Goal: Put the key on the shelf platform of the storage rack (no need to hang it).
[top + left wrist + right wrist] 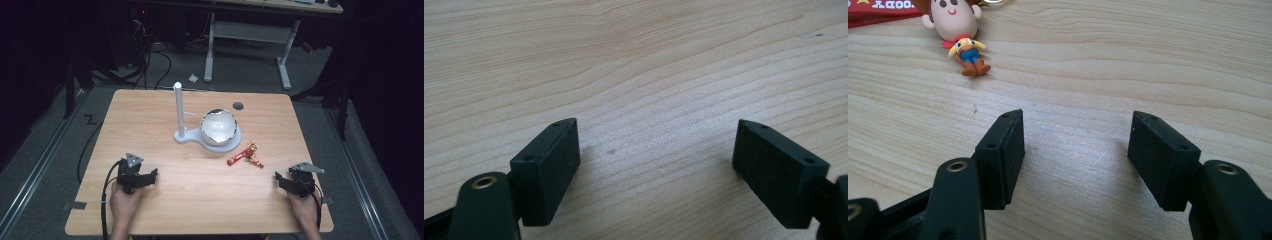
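Red strap with a small cowboy figure keyring [246, 154] lies flat on the wooden table [165, 200], just in front of the white stand [180, 112] and its shiny bowl [218, 127]. Likely the item to be hung on the stand; no step begun, judging by layout. Right gripper [289, 181] sits nearest the keyring, jaws spread, empty. Left gripper [145, 177] well apart, also spread, empty. Next move calls for a reach to the strap. Dark room, grey floor, cables behind.
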Demonstrator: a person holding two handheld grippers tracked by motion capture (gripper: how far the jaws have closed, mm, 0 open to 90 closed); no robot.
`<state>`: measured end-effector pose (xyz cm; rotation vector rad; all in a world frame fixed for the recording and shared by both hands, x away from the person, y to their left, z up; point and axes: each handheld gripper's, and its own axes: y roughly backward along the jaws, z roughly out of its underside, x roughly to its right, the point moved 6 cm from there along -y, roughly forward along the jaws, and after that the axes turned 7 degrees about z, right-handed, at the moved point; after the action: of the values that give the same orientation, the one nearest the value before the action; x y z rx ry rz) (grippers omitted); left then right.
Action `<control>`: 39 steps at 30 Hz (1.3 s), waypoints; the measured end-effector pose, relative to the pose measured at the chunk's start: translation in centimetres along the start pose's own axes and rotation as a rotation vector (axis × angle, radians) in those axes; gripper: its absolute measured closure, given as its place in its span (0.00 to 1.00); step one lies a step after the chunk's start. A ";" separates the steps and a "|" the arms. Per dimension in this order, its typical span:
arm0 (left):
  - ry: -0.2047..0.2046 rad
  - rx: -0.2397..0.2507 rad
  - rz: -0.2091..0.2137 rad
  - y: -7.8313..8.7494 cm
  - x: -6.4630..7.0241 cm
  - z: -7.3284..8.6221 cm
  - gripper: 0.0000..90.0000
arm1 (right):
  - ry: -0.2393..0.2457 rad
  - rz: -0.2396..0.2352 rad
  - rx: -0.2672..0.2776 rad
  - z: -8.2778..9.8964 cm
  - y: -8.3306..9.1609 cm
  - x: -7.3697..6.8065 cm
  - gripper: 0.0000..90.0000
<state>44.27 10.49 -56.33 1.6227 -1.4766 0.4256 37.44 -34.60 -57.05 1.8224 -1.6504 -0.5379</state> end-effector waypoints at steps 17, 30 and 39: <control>-0.003 -0.003 0.002 0.0 0.0 0.0 0.21 | 0.058 -0.065 0.010 -1.2 0.9 -2.2 0.53; -0.018 -0.006 0.008 0.1 -0.1 0.0 0.21 | 0.113 -0.120 0.034 -3.0 0.5 -5.5 0.51; -0.018 -0.006 0.008 0.1 -0.1 0.0 0.21 | 0.148 -0.131 0.062 -4.8 0.3 -6.7 0.50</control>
<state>44.20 10.57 -56.36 1.6205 -1.4969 0.4119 39.53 -27.20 -54.06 1.9760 -1.4722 -0.4003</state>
